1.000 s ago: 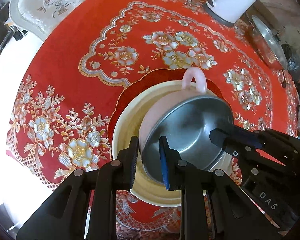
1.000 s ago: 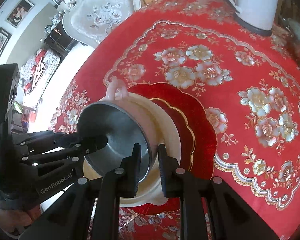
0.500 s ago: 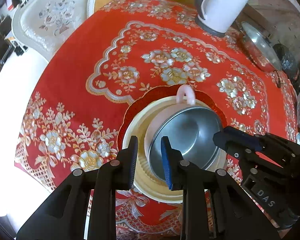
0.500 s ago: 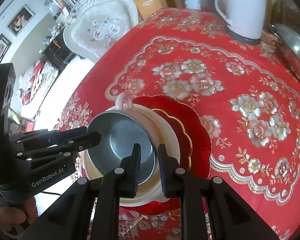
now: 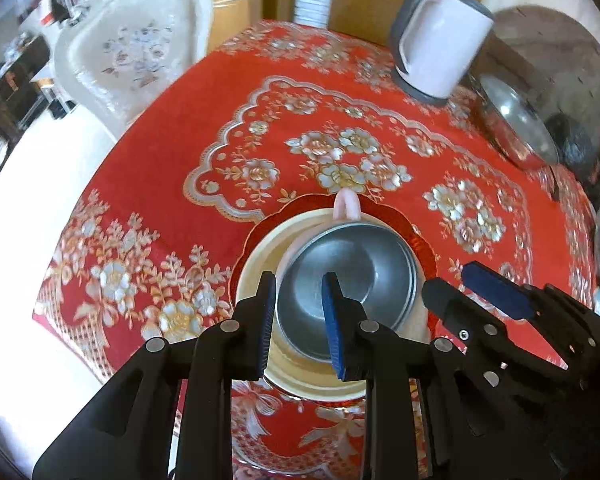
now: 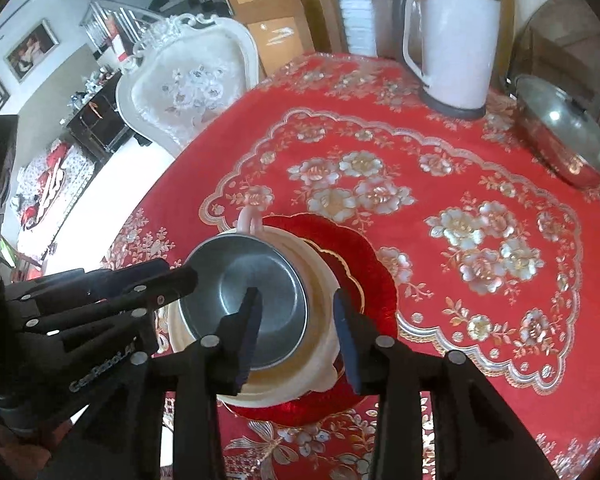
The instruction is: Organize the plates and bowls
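Three nested dishes are sitting on the red cloth (image 5: 148, 184), a steel bowl (image 5: 340, 280) topmost in a cream bowl (image 5: 256, 256) on a red plate (image 6: 376, 276), while the left gripper (image 5: 300, 320) is straddling its slick, light, stiff rim without visibly pinching and the right gripper (image 6: 296, 332), jaws just opening, is holding nothing.

The table (image 6: 500, 320) carries a red floral tablecloth (image 6: 440, 168). A red plate (image 6: 374, 280) lies near; a white kettle (image 6: 452, 52) and a lidded steel pan (image 6: 568, 140) stand far right.

steel bowl (image 5: 340, 280) upright in pink-handled bowl | on cream plate (image 5: 256, 264) | on red plate (image 6: 364, 276)
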`<state>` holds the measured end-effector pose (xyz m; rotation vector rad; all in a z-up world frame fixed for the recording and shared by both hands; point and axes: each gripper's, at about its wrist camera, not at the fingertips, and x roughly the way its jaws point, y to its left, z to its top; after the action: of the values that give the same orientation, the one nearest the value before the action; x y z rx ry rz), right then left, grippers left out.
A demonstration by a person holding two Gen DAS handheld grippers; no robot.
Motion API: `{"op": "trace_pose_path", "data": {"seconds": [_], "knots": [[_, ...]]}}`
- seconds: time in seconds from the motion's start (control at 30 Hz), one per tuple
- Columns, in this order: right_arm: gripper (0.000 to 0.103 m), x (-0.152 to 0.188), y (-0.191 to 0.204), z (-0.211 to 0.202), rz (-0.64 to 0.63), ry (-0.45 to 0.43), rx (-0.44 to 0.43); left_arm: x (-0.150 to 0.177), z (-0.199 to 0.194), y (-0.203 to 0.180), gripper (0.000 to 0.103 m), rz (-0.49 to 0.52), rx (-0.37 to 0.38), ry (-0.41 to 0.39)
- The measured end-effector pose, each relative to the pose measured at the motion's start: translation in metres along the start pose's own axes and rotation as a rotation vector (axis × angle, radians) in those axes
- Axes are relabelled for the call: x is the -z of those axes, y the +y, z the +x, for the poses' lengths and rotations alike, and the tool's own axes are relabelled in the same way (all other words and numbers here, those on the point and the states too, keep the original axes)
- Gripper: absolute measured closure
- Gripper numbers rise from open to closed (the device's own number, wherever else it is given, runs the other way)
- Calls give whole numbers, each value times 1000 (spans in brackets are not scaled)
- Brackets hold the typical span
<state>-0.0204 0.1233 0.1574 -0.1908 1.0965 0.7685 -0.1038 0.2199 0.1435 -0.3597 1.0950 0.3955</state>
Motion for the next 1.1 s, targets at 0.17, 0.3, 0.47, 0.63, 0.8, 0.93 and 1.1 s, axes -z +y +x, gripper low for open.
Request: {"op": "trace_pose_path", "data": {"seconds": [0.17,0.3,0.47,0.63,0.8,0.93,1.1], "knots": [[55,4,-2,-12,-48,-31,14,14,-9,-6,80,-64,-41,-25],[55,8,-3,-20,-56,-59,30,21,-16,-7,80,-78,-58,-40],[55,16,-1,-21,-2,-96,49,21,-16,-9,80,14,-68,-51],[55,22,4,-14,47,-100,84,24,-7,0,80,82,-84,-32],[55,28,9,-9,80,-97,104,25,-5,12,80,95,-68,-29],[55,32,15,-6,88,-98,119,25,-6,16,80,103,-82,-48],[55,34,18,-4,103,-96,121,25,-4,12,79,130,-180,-45]]}}
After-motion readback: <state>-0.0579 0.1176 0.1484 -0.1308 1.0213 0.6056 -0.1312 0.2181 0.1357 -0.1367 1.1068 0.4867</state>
